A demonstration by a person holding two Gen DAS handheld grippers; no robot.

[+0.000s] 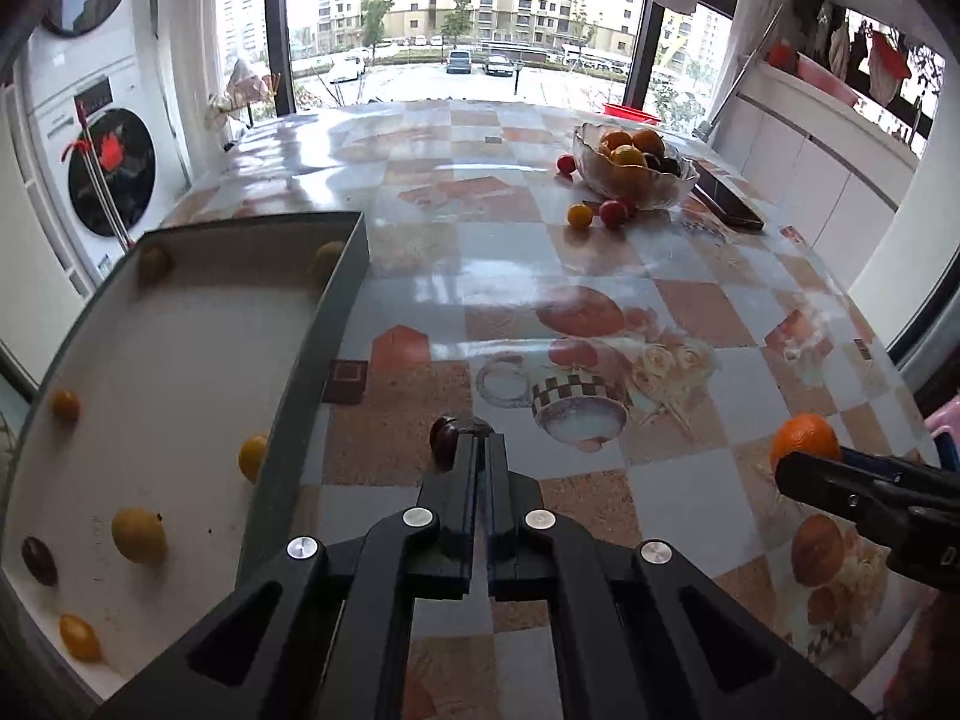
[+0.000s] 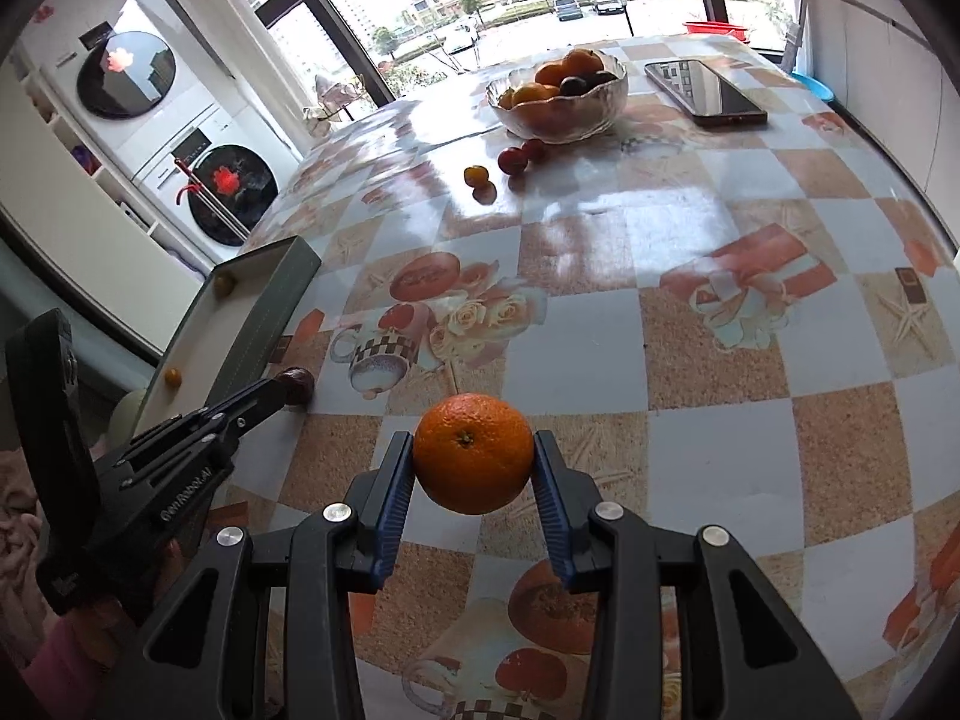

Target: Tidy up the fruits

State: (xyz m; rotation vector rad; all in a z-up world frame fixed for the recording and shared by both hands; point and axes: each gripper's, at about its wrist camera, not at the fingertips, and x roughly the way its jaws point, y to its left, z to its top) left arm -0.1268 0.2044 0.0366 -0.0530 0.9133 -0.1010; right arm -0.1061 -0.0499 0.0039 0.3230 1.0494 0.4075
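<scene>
My left gripper (image 1: pixel 480 438) is shut, its tips against a small dark fruit (image 1: pixel 444 437) on the table beside the grey box (image 1: pixel 336 300); whether it pinches the fruit I cannot tell. The box holds several small yellow fruits (image 1: pixel 139 534) and a dark one (image 1: pixel 39 560). My right gripper (image 2: pixel 474 450) is shut on an orange (image 2: pixel 473 451), held above the table; it also shows in the left wrist view (image 1: pixel 804 438). A glass bowl (image 2: pixel 600 114) of oranges and dark fruits stands far back. Small red (image 2: pixel 513 159) and yellow (image 2: pixel 475 175) fruits lie before it.
A phone (image 2: pixel 705 90) lies right of the bowl. The checked tablecloth (image 2: pixel 690 360) covers the table. A red basin (image 2: pixel 717 29) sits at the far edge. Washing machines (image 2: pixel 180 138) stand left, a window behind.
</scene>
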